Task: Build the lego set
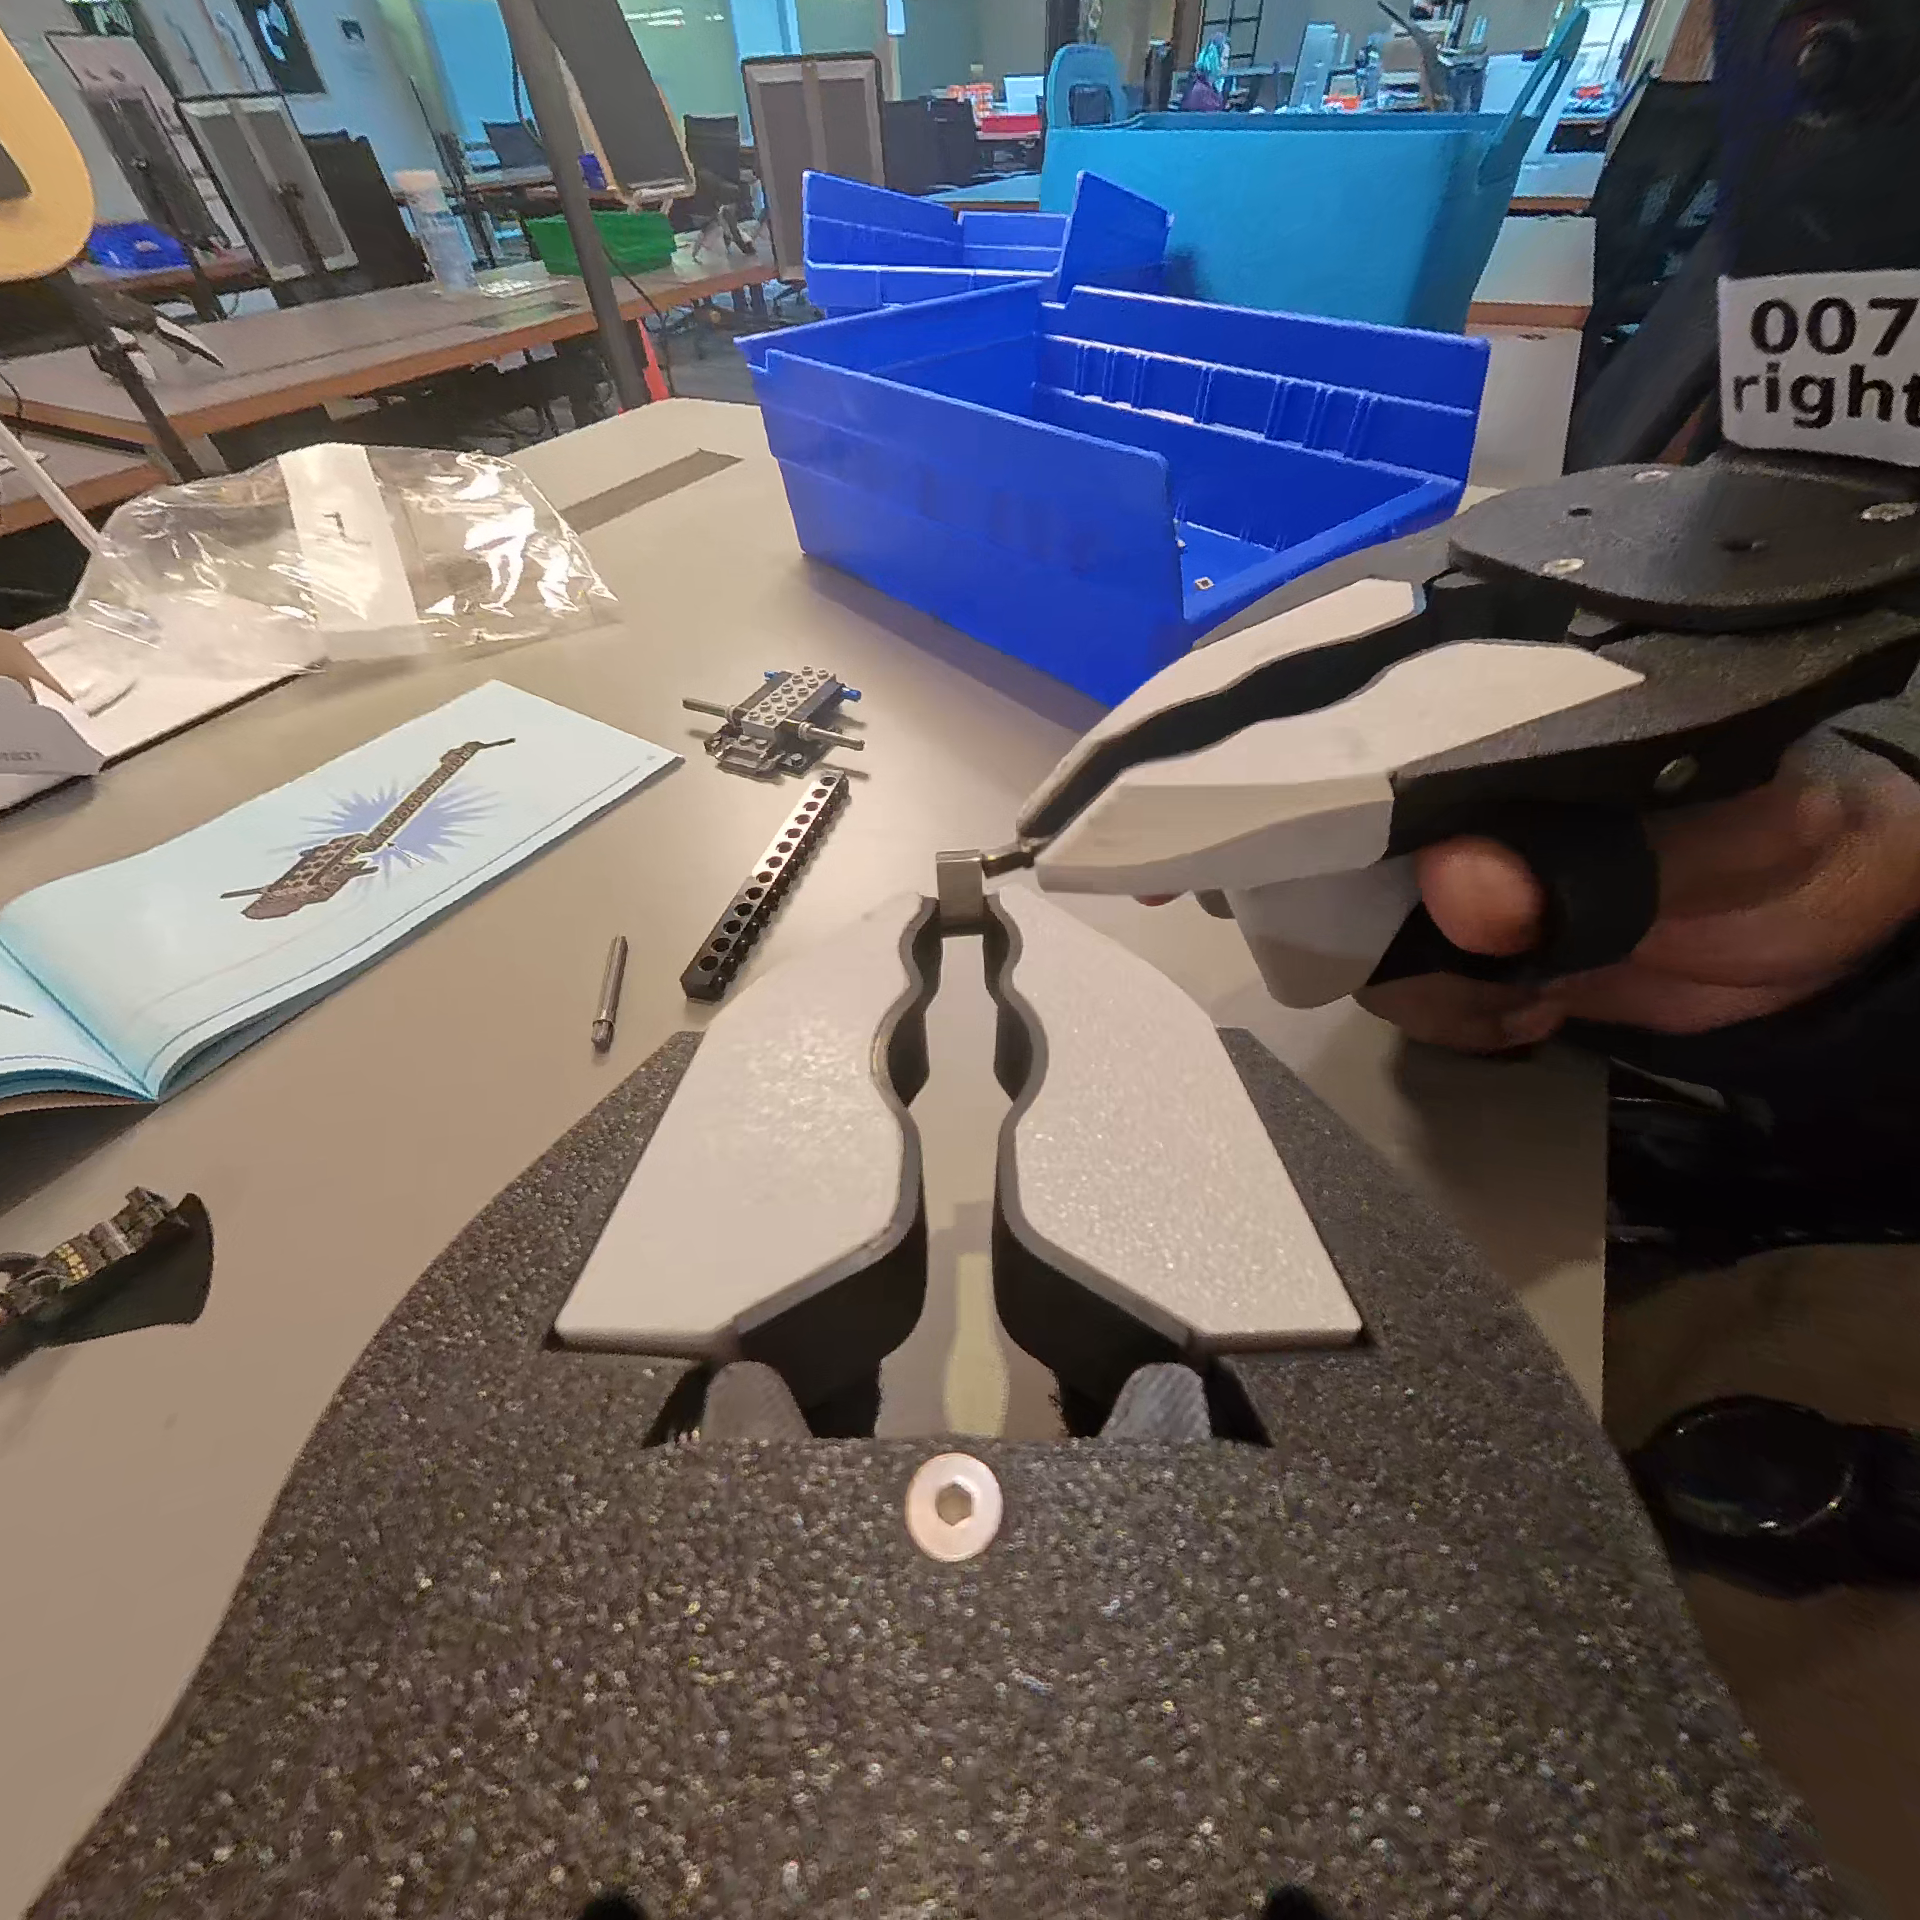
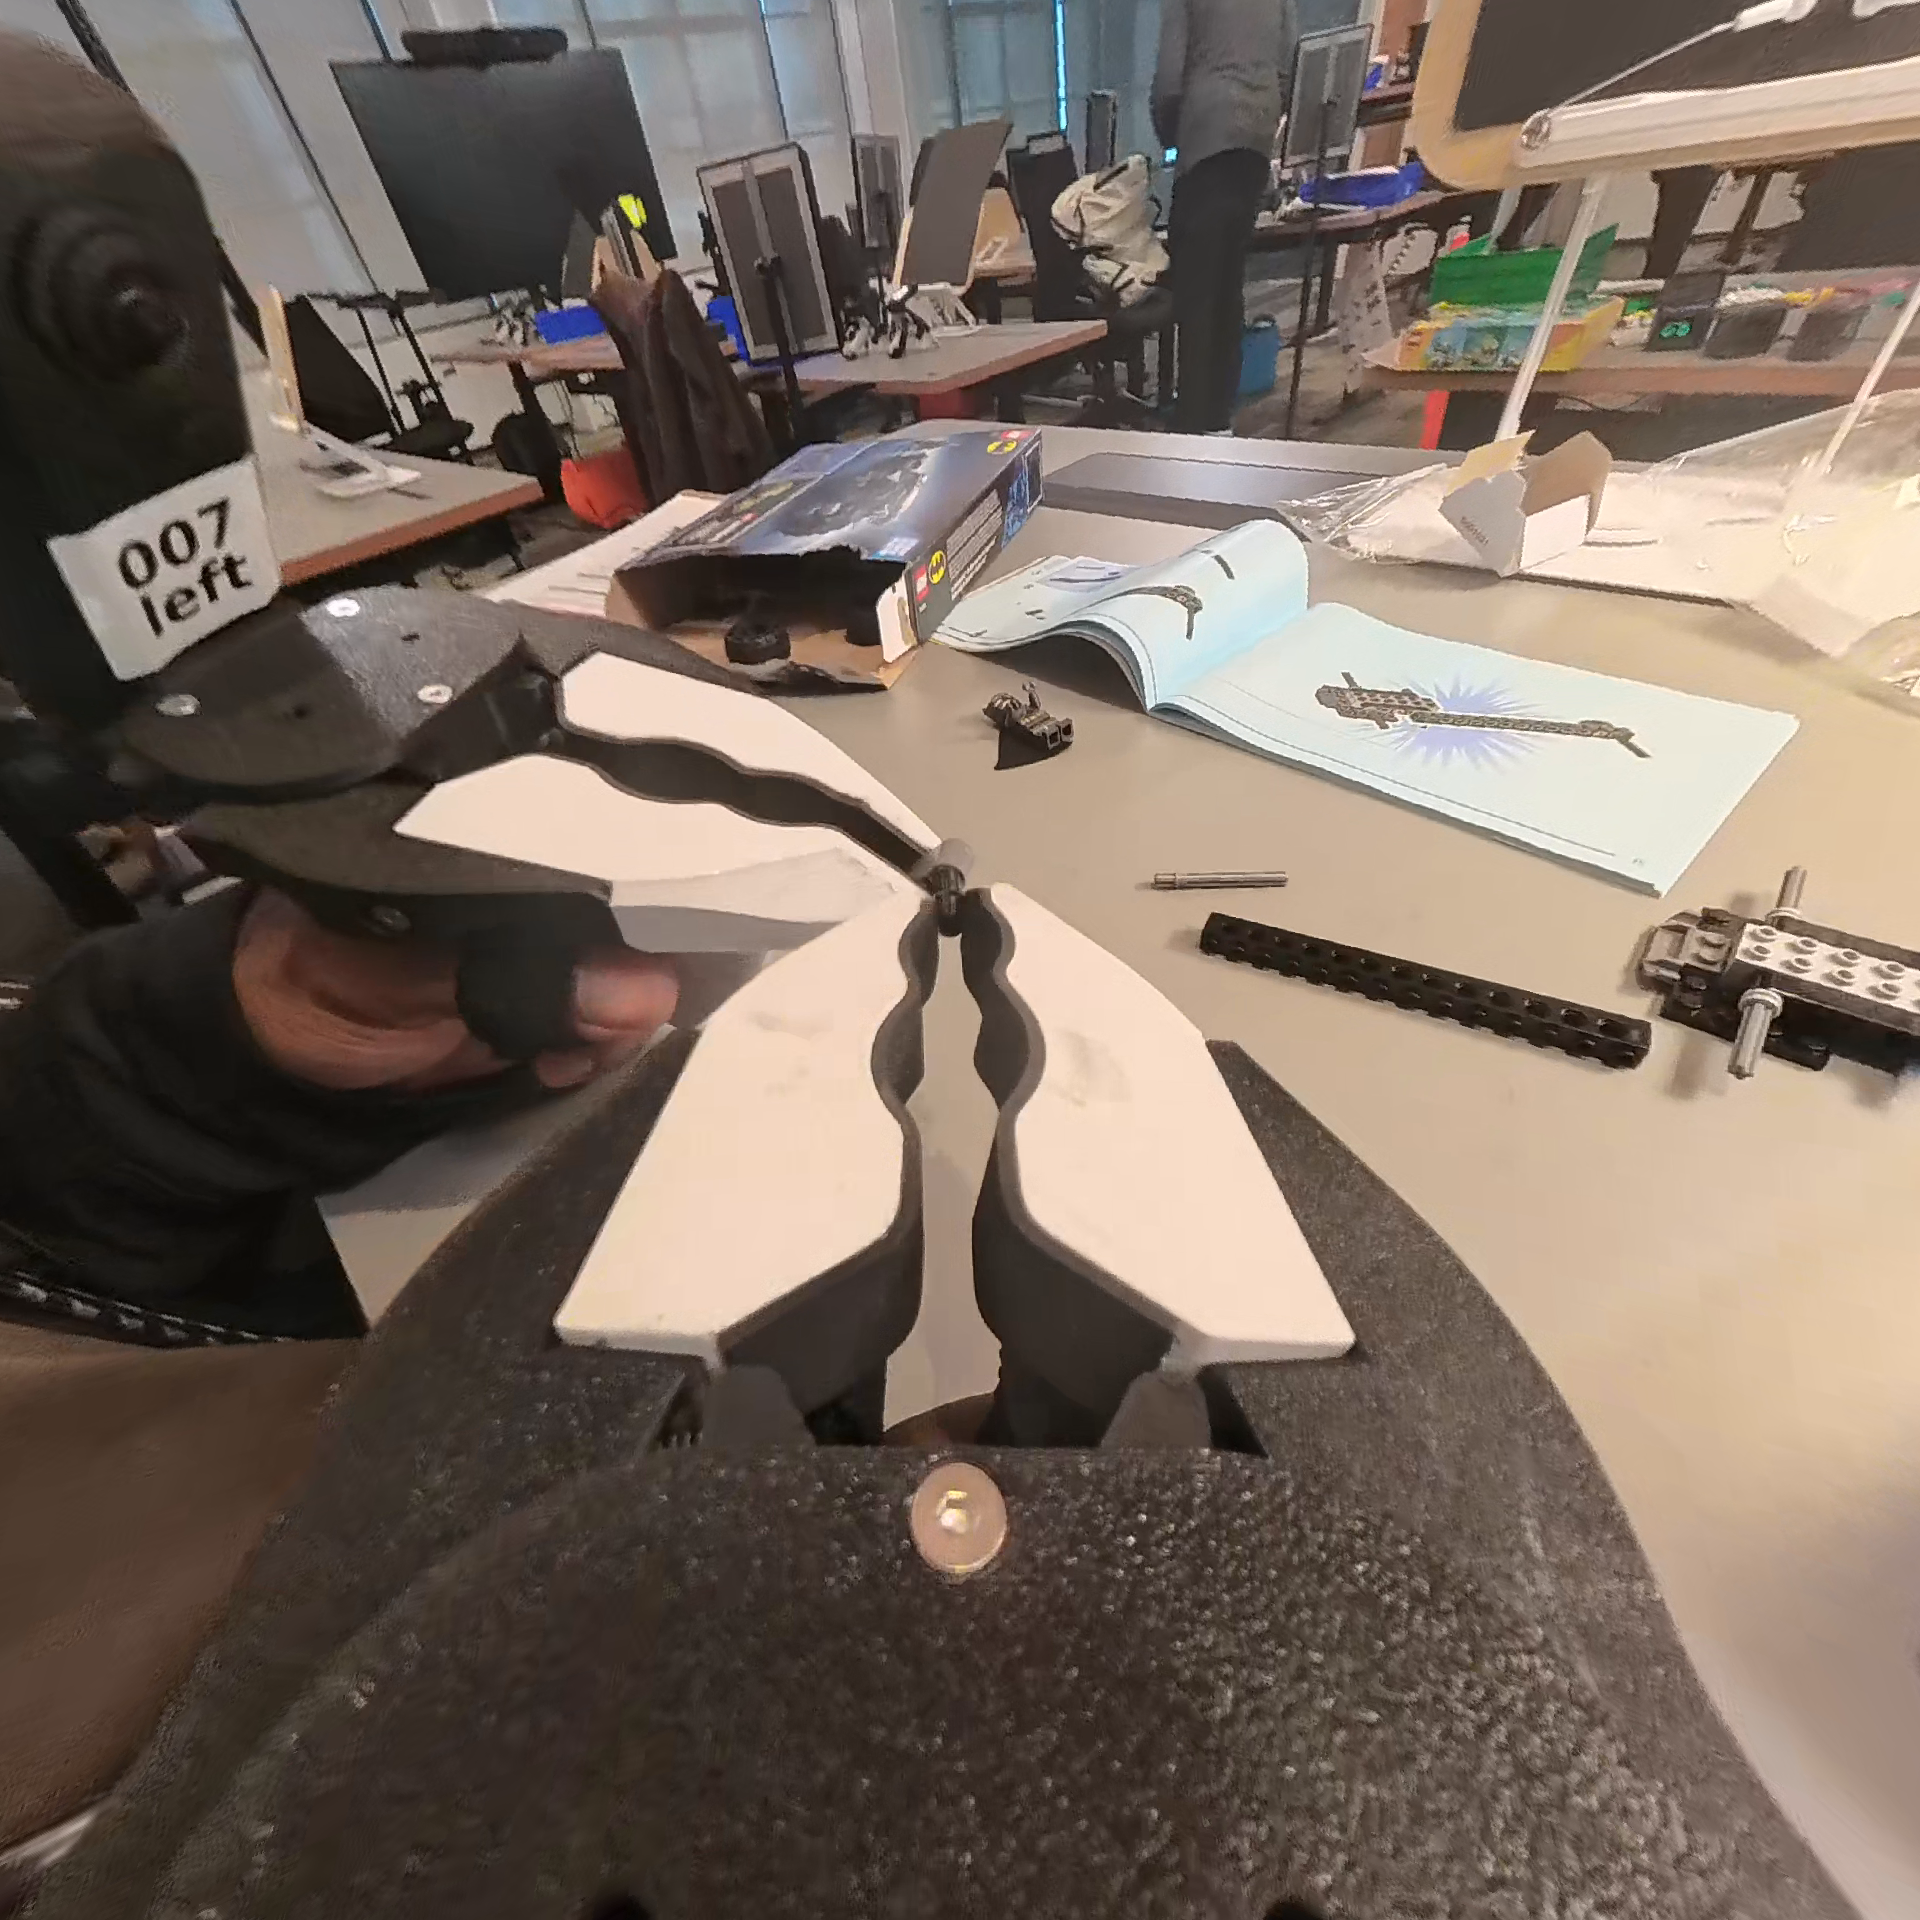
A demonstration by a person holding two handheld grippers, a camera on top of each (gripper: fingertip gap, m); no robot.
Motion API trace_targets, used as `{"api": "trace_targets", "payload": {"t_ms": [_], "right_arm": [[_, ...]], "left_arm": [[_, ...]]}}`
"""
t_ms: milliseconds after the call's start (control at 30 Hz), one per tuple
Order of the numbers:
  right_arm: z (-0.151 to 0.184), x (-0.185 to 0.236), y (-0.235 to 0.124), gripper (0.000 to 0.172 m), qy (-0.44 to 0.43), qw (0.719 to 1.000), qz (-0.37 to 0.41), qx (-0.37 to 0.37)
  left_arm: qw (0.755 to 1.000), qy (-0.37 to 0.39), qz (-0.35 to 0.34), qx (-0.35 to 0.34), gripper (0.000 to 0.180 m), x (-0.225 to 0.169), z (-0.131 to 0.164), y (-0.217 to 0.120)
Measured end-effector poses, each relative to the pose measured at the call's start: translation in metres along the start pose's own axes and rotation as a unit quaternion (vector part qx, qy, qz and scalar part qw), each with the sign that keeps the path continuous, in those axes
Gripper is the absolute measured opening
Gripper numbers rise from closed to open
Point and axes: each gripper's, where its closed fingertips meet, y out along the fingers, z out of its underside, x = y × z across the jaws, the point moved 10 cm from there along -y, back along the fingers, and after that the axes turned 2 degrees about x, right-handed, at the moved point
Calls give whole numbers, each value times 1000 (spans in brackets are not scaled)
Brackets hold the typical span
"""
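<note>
My left gripper is shut on a small grey brick piece, held upright above the grey table. My right gripper is shut on a small black pin. The pin's tip meets the side of the grey piece. In the left wrist view the right gripper comes in from the right with the pin. In the right wrist view the left gripper comes in from the left. A gloved hand holds each gripper.
On the table lie a long black beam with holes, a grey axle, a small grey and black wheel-base assembly, an open light-blue booklet, a clear plastic bag, blue bins, a torn dark box and a small black assembly. My left and right fingertips are right by each other.
</note>
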Motion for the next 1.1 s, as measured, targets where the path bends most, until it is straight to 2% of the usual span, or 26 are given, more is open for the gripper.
{"api": "trace_targets", "payload": {"t_ms": [333,700,1100], "right_arm": [[2,2,1,5,73,997,-5,-31],[6,-3,1,5,182,980,-60,-56],[9,-1,3,5,236,966,-74,-68]], "left_arm": [[999,27,-31,-17,7,-5,-1,-1],[993,96,-65,-34,7,-11,0,-4],[992,92,-76,-49,7,-12,0,-6]]}}
